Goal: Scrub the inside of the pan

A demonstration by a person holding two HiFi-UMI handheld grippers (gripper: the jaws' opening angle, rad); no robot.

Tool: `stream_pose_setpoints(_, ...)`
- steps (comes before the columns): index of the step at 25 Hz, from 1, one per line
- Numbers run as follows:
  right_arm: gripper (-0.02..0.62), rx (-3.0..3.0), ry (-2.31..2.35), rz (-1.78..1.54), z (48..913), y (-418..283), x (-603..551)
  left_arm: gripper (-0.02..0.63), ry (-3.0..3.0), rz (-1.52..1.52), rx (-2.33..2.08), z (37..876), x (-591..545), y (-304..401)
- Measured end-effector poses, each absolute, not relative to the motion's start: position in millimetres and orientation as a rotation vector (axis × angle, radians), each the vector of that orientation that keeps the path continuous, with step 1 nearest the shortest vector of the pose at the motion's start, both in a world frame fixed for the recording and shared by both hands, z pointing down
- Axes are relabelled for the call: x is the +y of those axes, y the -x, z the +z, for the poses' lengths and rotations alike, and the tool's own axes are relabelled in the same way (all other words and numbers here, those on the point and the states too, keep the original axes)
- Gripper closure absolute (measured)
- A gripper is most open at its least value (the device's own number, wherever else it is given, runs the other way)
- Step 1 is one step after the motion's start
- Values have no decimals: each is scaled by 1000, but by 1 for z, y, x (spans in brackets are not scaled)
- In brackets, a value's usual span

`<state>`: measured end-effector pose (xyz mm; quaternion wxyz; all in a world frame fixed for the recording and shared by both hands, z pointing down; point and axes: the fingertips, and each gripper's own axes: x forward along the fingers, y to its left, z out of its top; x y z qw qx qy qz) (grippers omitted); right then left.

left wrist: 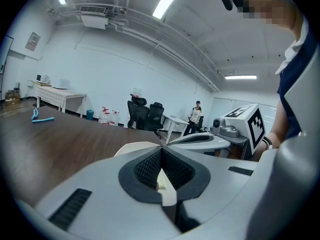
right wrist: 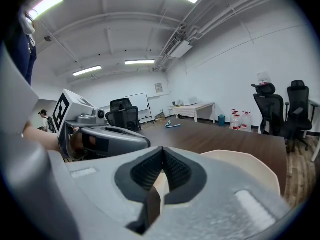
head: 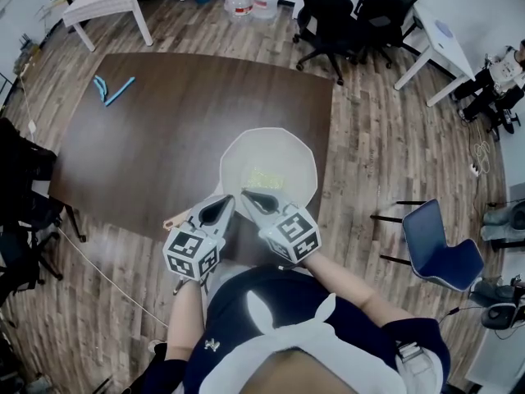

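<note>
- Pan [head: 289, 150]: pale cream, with a faceted rim. It sits flat on the dark brown table [head: 164, 130], close to the edge nearest the person. That puts its inside within reach of both hands and open to view from above.
- Handle [head: 173, 221]: what appears to be its pale tip points out past the table edge, toward the person's left. In my judgement it suits a steadying hold from that side.
- Pad [head: 265, 177]: a yellow-green patch, likely the scrubbing pad, lies loose on the pan floor near the middle. Nothing touches it.
- Left gripper [head: 226, 202]: it hovers at the near rim, above the handle root. Its own view shows the ribbed pads pressed together with nothing between them; only cream pan shows past the tips.
- Right gripper [head: 250, 195]: just beside the left, with its tip over the near rim. Its jaws are likewise closed on nothing.
- Assessment: a loose pad and two empty tools fit either a scrub yet to come or a pad laid down after scrubbing. No soiling or suds can be made out to decide between them.
- Surroundings: a blue item [head: 111, 89] lies well apart at the far left of the table.
</note>
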<state>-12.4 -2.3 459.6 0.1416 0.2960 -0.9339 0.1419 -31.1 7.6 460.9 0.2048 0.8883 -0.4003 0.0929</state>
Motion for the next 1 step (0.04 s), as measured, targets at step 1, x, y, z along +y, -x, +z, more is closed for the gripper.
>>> stream_pose_setpoints(1, 597, -2697, -853, 410, 460, 13, -1, 601, -2476, 261, -1116, 462, 9, 31)
